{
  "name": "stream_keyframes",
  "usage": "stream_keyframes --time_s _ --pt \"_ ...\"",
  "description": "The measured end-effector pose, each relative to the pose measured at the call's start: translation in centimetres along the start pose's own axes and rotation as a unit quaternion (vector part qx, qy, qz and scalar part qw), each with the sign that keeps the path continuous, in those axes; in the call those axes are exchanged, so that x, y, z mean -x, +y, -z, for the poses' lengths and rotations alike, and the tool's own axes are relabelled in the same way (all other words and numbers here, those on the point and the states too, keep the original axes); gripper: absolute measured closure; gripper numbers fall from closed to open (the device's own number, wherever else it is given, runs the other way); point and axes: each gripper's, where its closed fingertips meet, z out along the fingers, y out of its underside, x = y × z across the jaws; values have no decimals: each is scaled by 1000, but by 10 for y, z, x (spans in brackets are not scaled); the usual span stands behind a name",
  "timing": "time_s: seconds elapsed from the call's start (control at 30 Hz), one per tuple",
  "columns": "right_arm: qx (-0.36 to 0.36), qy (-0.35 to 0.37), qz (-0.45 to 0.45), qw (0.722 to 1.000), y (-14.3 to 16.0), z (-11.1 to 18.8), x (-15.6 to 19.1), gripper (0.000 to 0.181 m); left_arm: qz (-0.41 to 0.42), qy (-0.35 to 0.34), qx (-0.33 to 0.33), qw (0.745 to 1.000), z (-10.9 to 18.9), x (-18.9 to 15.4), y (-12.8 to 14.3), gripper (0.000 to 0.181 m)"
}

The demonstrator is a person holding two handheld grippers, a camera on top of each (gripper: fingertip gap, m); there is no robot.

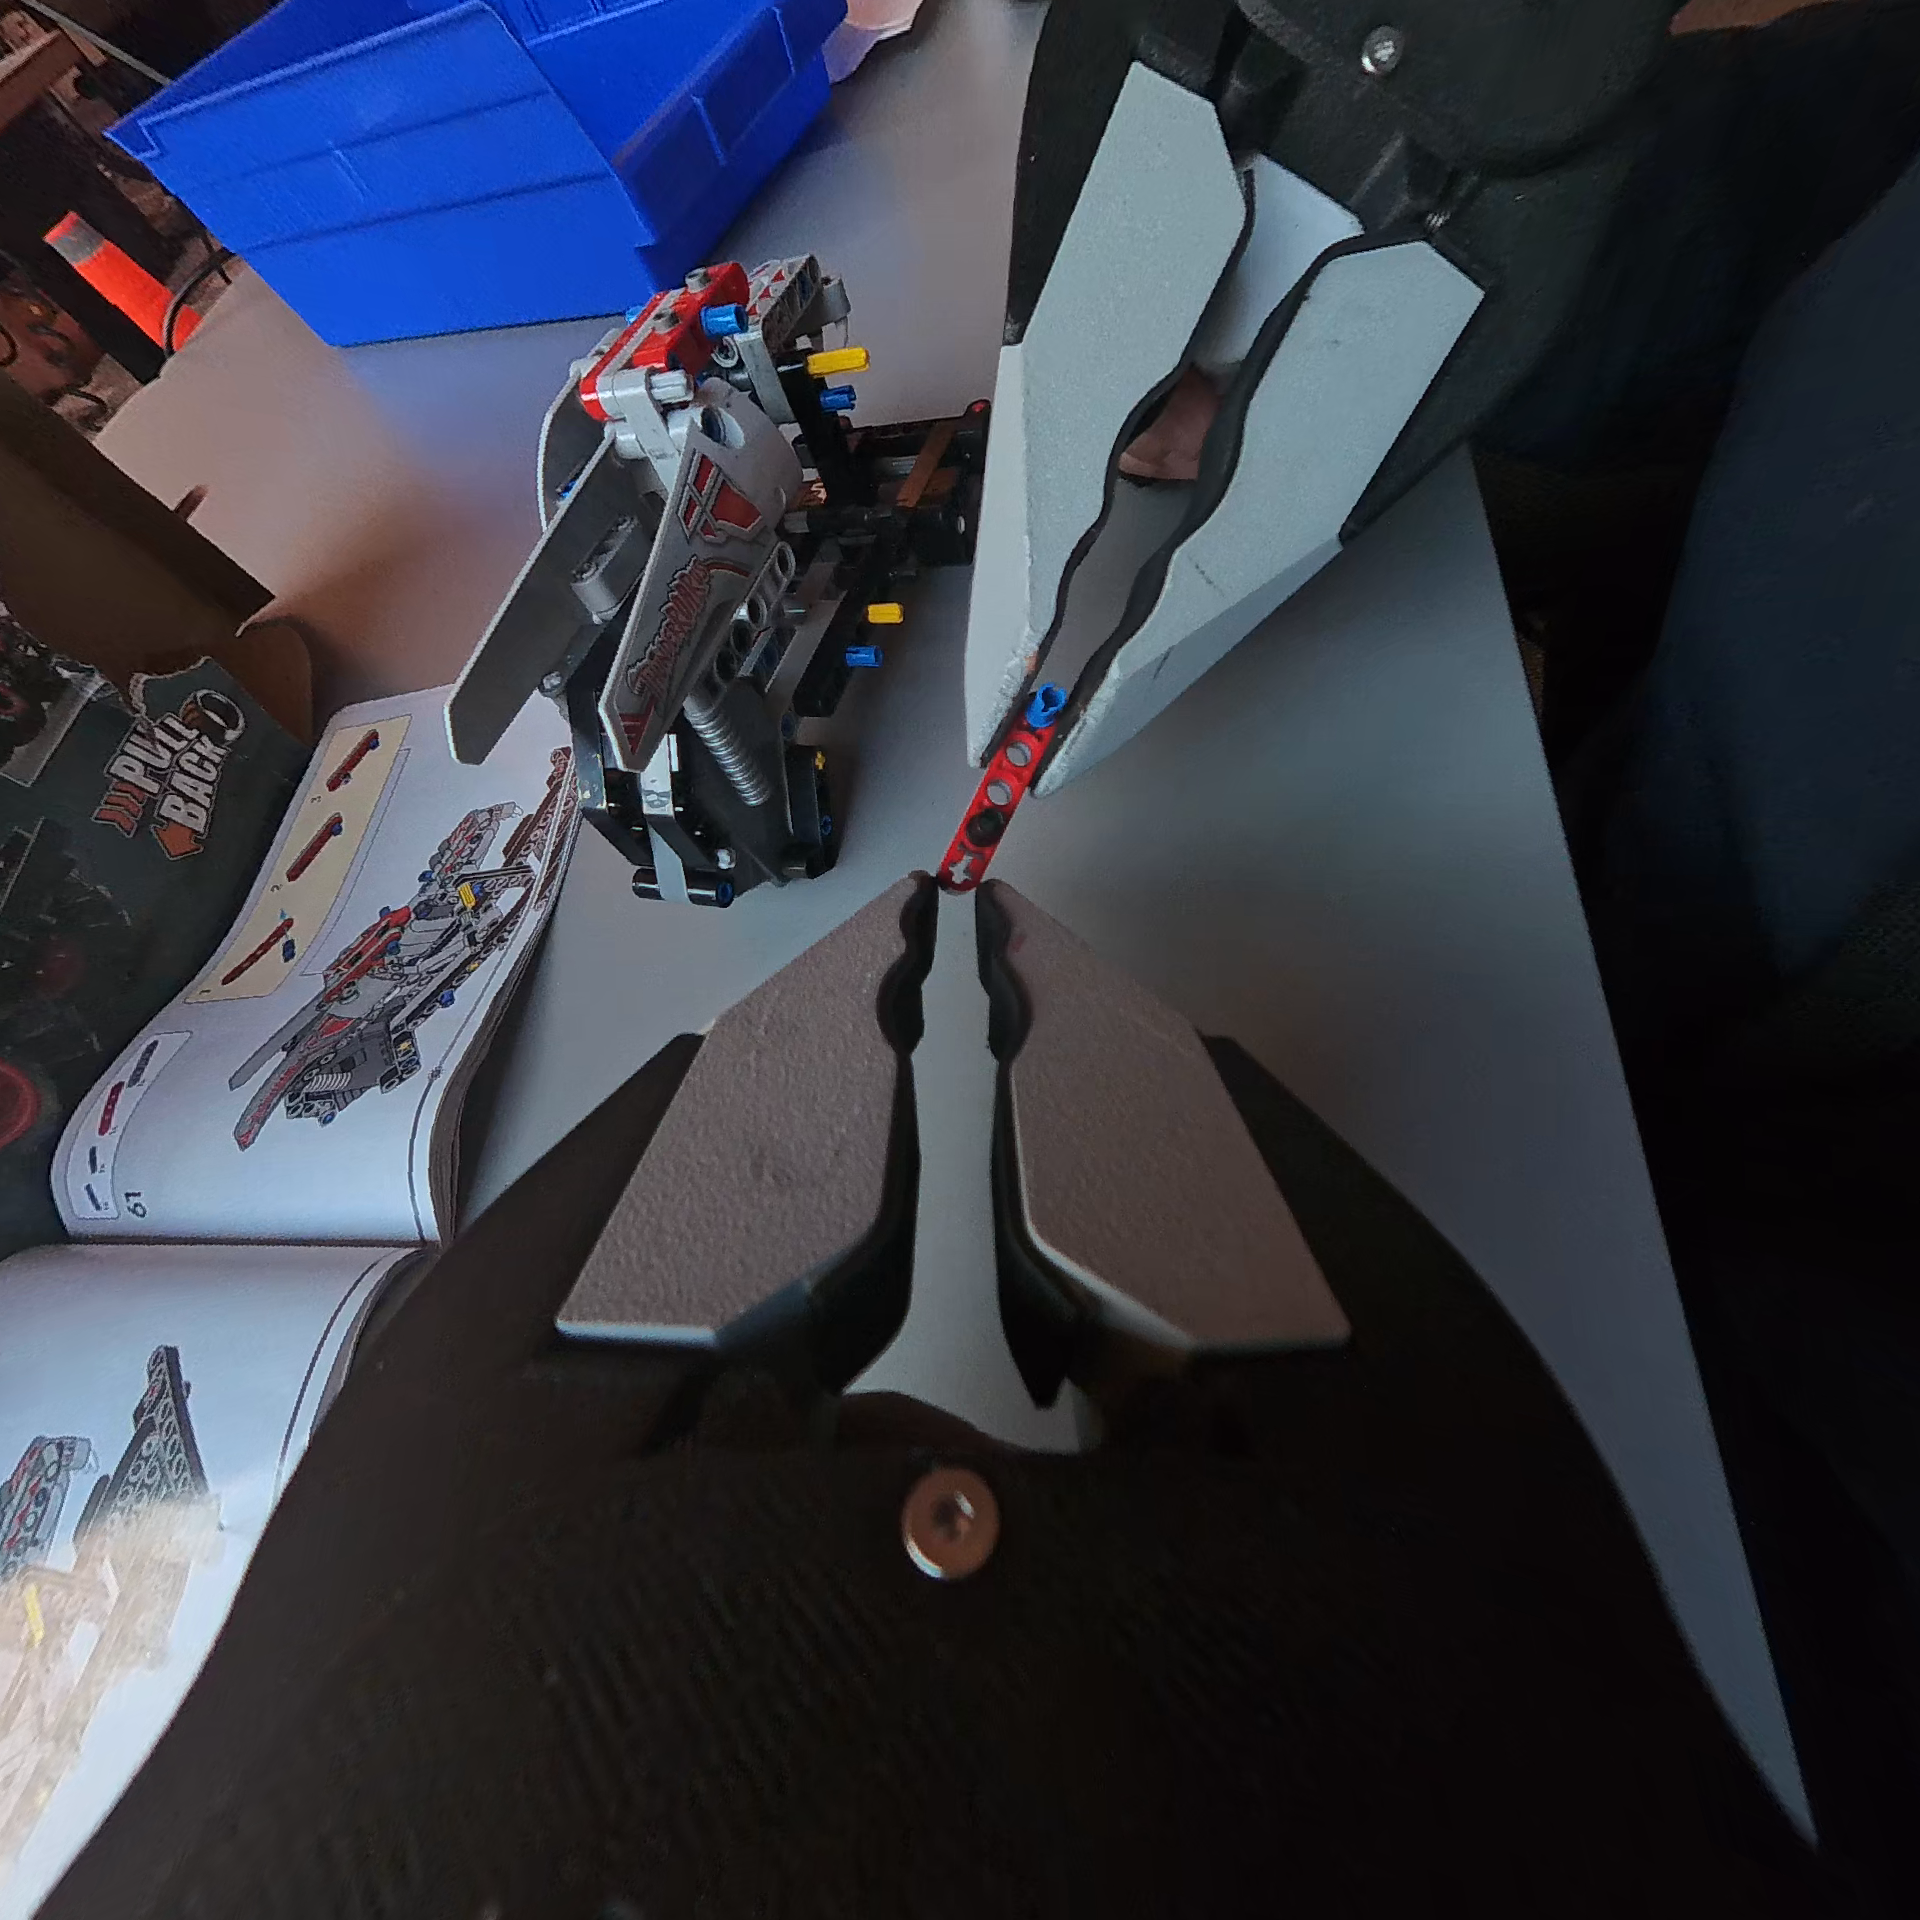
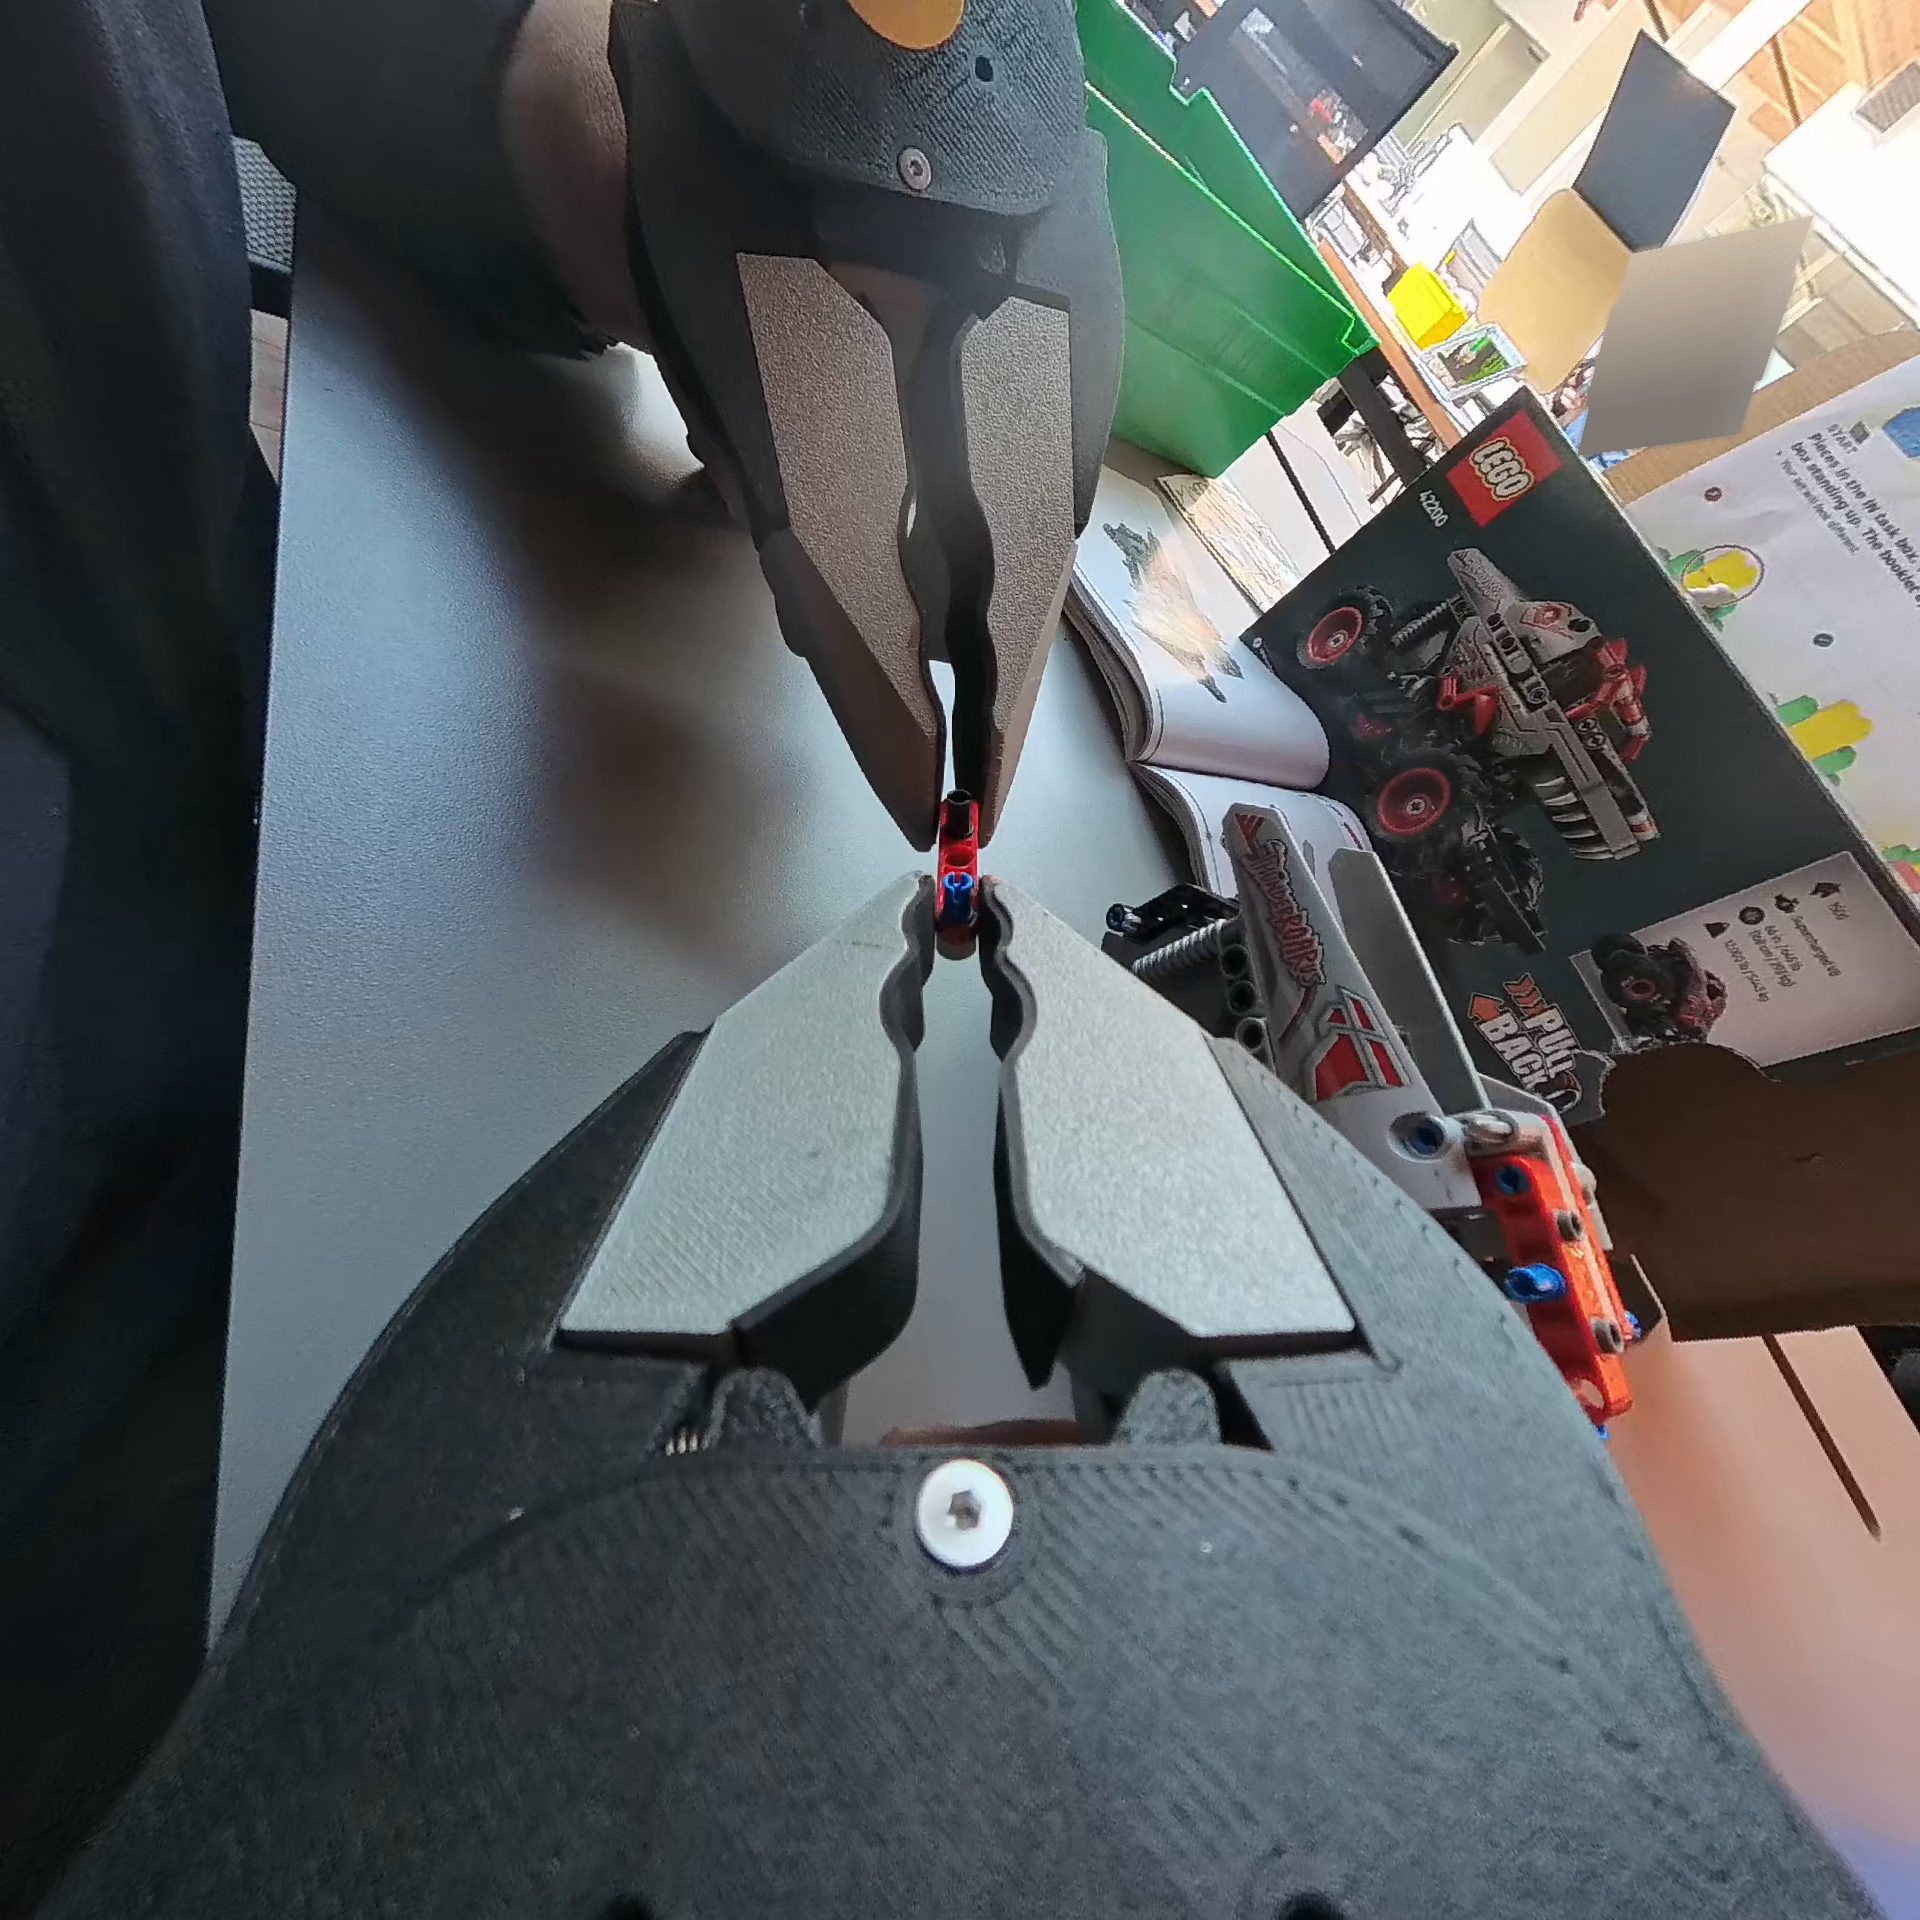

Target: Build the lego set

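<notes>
A short red beam with holes is held in the air between both grippers, above the grey table. My left gripper is shut on its near end. My right gripper comes in from the upper right and is shut on the far end, where a blue pin sticks out. In the right wrist view my right gripper pinches the red beam around the blue pin. The left gripper faces it, by a black pin. The partly built grey and red truck model lies on the table to the left.
An open instruction booklet lies left of the model, with the set's box behind it. A blue bin stands at the far end of the table. A green bin stands beyond the booklet. A dark-clothed person sits at the table edge. Both grippers' tips are close together, under 4 cm apart.
</notes>
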Motion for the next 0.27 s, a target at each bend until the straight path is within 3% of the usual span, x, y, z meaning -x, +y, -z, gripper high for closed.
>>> stream_keyframes --time_s 0.03,0.27 --pt "0 0 0 1000 0 0 0 177 0 0 0 1000 0 0 0 177" --pt "0 0 0 1000 0 0 0 177 0 0 0 1000 0 0 0 177"
